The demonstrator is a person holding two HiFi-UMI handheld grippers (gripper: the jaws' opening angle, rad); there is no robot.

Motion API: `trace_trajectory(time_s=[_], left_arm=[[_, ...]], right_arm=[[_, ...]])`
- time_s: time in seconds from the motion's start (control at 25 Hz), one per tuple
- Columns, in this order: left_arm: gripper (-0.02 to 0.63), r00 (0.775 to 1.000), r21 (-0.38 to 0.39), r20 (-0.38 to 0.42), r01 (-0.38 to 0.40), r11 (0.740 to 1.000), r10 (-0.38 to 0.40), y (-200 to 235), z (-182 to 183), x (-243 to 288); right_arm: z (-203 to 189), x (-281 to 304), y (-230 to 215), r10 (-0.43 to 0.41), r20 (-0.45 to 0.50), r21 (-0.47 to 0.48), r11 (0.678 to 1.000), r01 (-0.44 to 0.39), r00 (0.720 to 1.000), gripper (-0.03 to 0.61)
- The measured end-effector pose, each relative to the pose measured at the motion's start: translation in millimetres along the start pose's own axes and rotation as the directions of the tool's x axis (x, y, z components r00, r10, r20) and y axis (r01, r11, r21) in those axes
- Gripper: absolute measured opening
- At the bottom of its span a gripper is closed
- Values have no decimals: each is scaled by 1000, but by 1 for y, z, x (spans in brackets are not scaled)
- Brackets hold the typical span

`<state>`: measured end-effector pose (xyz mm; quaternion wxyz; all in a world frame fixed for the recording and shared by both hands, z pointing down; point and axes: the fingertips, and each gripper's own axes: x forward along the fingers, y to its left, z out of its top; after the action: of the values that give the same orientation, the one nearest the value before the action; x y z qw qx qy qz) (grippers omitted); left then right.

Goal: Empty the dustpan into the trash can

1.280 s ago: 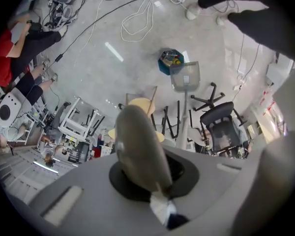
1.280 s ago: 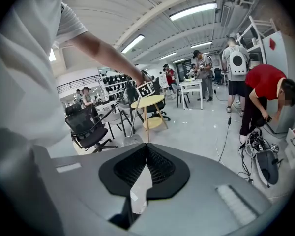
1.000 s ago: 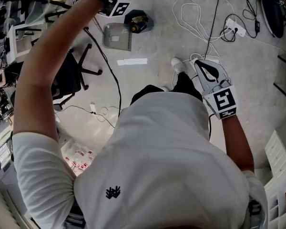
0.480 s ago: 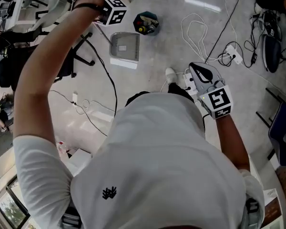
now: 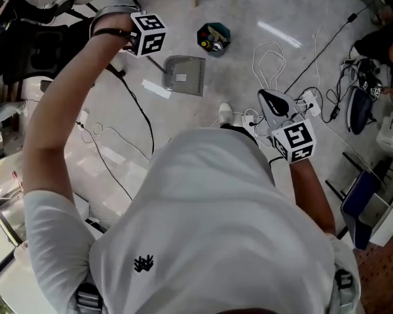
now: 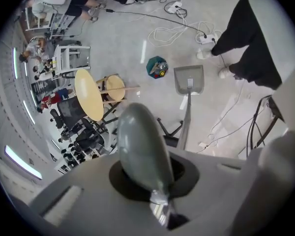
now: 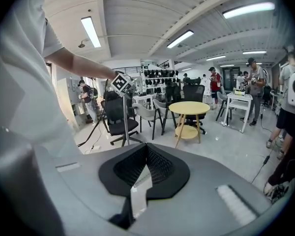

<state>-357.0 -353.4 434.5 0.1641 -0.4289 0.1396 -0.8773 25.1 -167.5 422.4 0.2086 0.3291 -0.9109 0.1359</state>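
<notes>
- Left arm is raised with the elbow bent; the left gripper (image 5: pixel 143 36) clamps the handle (image 6: pixel 139 140) of the dustpan (image 5: pixel 183 76).
- The dustpan's scoop is near the trash can (image 5: pixel 213 38).
- Right gripper (image 5: pixel 280 106) hangs low, jaws closed on nothing.

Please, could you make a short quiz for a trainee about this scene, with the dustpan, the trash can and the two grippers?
1. True or false: the dustpan is beside the trash can, not over it.
2. What is between the jaws of the right gripper? A) a broom B) nothing, they are shut C) a cloth
3. Fill in: the left gripper is shut on the dustpan's long ____.
Key: 1 true; 2 B; 3 handle.
</notes>
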Motion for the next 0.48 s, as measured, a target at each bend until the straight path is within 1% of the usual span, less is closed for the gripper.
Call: trace_trajectory(time_s=[0.12, 0.2, 0.28, 0.36, 0.48], left_arm=[[54, 998, -82, 61, 31, 996, -26, -37, -21, -2], [54, 991, -150, 121, 66, 986, -48, -61, -28, -5], [54, 980, -221, 188, 104, 970, -62, -83, -33, -10], [54, 964, -286, 256, 144, 947, -70, -103, -36, -18], [53, 937, -357, 344, 191, 914, -61, -130, -36, -32]], right_arm=[[10, 9, 25, 18, -11, -26, 999, -18, 1000, 2], [16, 14, 42, 30, -15, -44, 999, -31, 999, 2], [23, 19, 58, 40, -17, -62, 997, -41, 999, 1], [28, 23, 73, 50, -19, -79, 996, -51, 999, 2], [34, 23, 93, 60, -19, -96, 993, -62, 998, 2]])
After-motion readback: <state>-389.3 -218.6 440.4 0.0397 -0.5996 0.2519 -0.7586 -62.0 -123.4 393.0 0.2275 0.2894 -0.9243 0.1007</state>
